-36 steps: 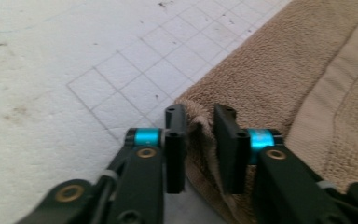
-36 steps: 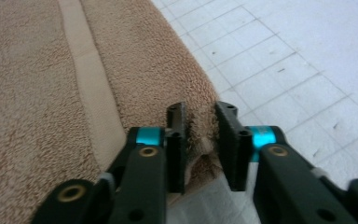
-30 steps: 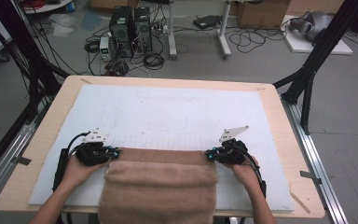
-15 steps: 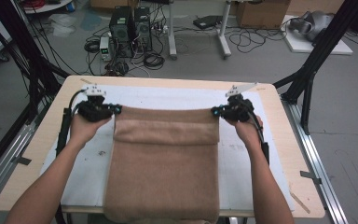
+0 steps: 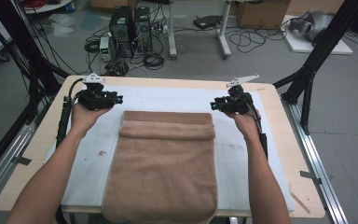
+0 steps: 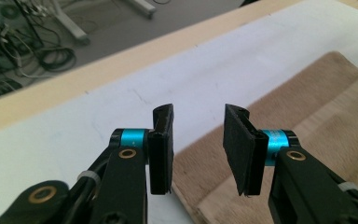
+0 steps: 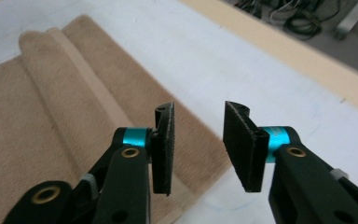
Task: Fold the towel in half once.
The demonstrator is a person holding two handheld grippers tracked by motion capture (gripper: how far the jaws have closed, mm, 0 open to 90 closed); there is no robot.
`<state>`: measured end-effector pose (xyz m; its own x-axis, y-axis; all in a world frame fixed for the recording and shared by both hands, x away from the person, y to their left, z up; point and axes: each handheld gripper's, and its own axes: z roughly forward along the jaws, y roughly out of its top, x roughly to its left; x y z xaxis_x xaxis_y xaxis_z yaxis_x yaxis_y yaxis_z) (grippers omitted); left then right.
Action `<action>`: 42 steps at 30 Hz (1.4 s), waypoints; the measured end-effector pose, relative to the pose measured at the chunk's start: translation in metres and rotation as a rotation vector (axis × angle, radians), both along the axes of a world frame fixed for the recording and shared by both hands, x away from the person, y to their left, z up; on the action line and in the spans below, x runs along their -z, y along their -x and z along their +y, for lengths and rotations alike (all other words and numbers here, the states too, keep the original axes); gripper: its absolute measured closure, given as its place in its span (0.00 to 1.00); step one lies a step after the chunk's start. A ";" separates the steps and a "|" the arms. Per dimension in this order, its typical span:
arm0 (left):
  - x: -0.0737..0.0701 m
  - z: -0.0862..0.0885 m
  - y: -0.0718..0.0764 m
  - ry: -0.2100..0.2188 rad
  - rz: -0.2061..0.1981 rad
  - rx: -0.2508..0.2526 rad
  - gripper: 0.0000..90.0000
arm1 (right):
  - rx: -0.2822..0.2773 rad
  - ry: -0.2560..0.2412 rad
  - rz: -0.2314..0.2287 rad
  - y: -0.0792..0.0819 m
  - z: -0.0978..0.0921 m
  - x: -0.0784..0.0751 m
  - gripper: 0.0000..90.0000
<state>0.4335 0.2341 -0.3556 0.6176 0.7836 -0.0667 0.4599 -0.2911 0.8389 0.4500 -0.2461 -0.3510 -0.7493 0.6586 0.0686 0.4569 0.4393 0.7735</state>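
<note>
Both of my grippers, left (image 5: 116, 99) and right (image 5: 214, 105), hover with jaws parted and empty beside the far corners of the brown towel (image 5: 163, 168). It lies spread mid-table, its near end overhanging. I judge spreading done; smoothing that far fold remains.

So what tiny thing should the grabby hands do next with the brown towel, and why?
Probably bring both down to the towel's near edge, the part hanging off the table. The left gripper and right gripper are open and hold nothing, each just off a far corner. The far end lies flat with a small fold across it, so that end looks finished.
</note>
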 end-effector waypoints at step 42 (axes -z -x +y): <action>0.048 0.002 0.051 0.030 0.021 0.091 0.94 | -0.126 -0.017 0.050 0.056 0.010 0.040 0.93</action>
